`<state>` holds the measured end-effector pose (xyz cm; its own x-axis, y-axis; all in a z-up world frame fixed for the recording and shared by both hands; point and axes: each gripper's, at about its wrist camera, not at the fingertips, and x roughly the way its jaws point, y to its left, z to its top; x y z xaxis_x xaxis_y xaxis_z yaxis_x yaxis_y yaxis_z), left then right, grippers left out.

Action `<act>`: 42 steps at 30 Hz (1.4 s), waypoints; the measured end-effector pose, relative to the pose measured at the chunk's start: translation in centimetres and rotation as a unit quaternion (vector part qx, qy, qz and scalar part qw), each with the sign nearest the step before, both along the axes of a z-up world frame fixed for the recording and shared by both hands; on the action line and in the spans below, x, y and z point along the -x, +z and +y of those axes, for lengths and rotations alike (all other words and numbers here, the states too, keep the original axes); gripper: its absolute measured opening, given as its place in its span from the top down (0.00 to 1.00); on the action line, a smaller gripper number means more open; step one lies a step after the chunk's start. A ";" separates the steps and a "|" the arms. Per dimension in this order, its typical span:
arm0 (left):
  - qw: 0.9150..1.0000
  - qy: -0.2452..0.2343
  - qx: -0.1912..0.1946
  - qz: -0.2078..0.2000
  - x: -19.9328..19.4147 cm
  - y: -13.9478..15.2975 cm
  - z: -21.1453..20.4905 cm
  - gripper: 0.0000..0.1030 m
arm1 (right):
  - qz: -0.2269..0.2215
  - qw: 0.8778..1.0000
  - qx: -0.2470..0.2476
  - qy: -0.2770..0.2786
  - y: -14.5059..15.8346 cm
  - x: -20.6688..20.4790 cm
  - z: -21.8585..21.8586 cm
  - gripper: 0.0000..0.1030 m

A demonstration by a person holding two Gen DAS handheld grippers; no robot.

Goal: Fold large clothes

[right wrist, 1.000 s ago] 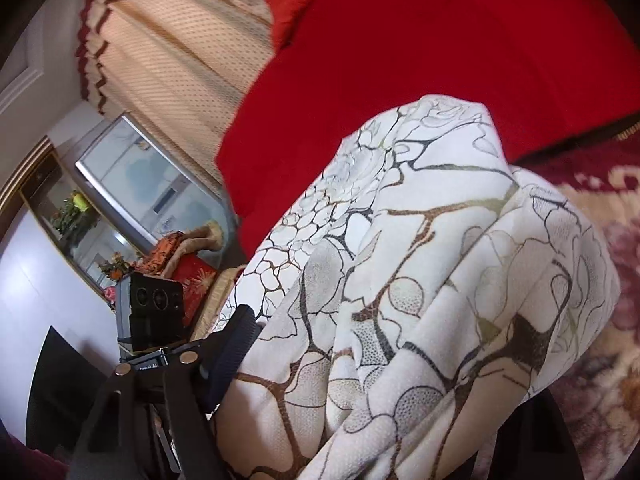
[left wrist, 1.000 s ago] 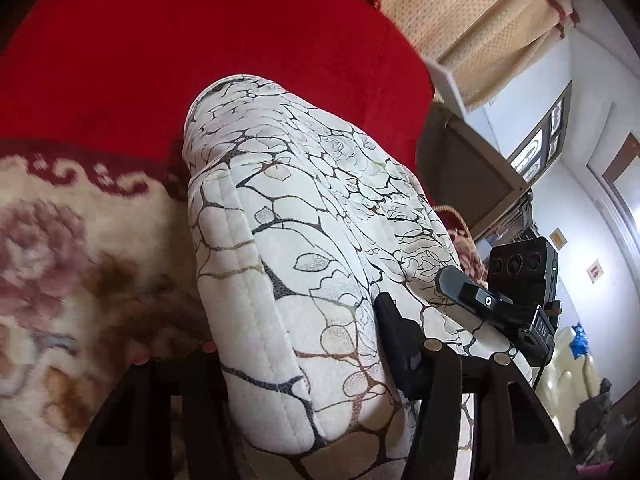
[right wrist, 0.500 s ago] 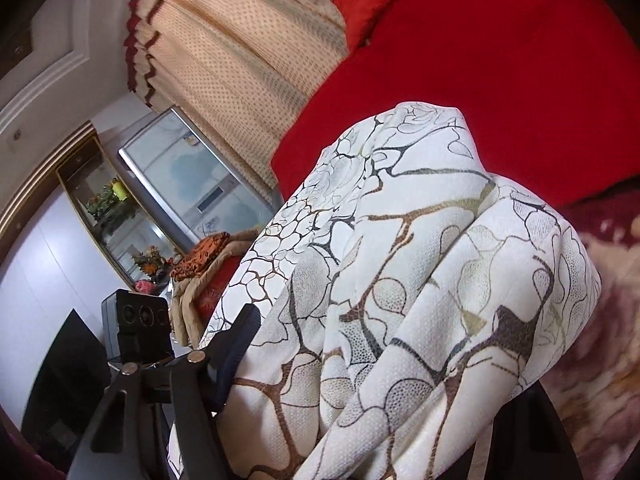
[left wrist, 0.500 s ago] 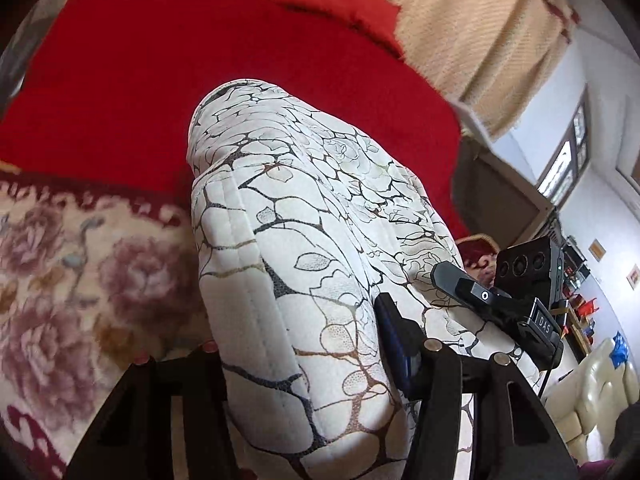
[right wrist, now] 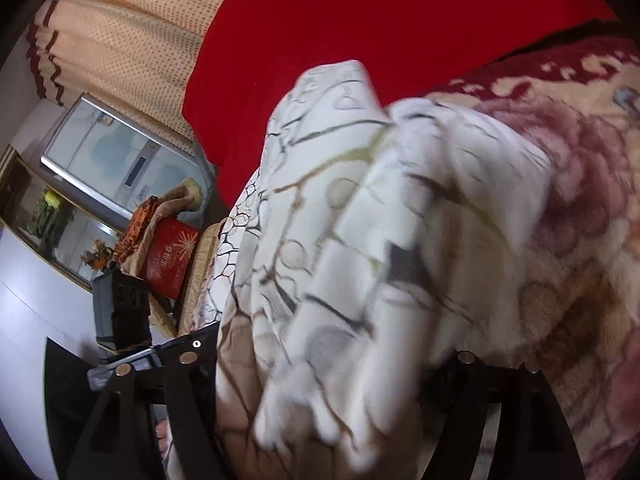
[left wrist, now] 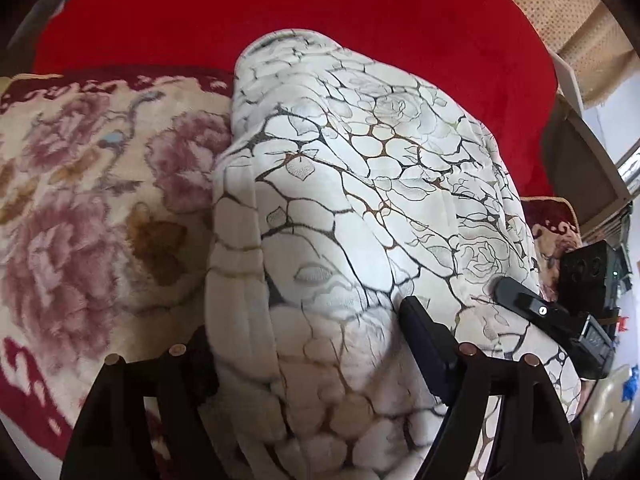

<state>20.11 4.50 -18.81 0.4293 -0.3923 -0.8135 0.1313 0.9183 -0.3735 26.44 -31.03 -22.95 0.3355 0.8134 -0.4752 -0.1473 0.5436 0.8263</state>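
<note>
Bundle of white patterned cloth [left wrist: 360, 208] lies between both tools' widening jaws, left [left wrist: 308, 344] and right [right wrist: 324, 356], pad contact unclear; released unevenly, the fold could slump onto the flowered blanket [left wrist: 88, 208].

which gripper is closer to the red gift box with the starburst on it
Right. The red box sits just beyond the right gripper, on its left side. The left gripper lies on the folded white cloth's other end.

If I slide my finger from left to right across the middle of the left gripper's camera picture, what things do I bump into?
Flowery blanket → white garment with the crackly dark lines → the right gripper, its black camera box at the far edge.
</note>
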 end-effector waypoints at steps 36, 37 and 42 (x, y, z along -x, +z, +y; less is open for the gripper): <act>0.957 0.115 -0.220 -0.149 15.4 9.7 -2.0 0.04 | -0.142 0.975 0.165 -0.034 14.8 11.5 -0.7 0.32; 0.950 0.118 -0.235 -0.167 16.1 10.9 -2.4 0.04 | -0.161 0.970 0.177 -0.047 16.2 12.5 -1.4 0.30; 0.915 0.129 -0.288 -0.252 20.6 16.4 -4.5 0.04 | -0.213 0.949 0.214 -0.091 21.5 16.7 -3.0 0.24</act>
<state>-0.53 0.04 -2.43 0.8247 0.2070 -0.5263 -0.0961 0.9684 0.2302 9.71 -33.98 -1.46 0.6877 0.4863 -0.5391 -0.2900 0.8647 0.4100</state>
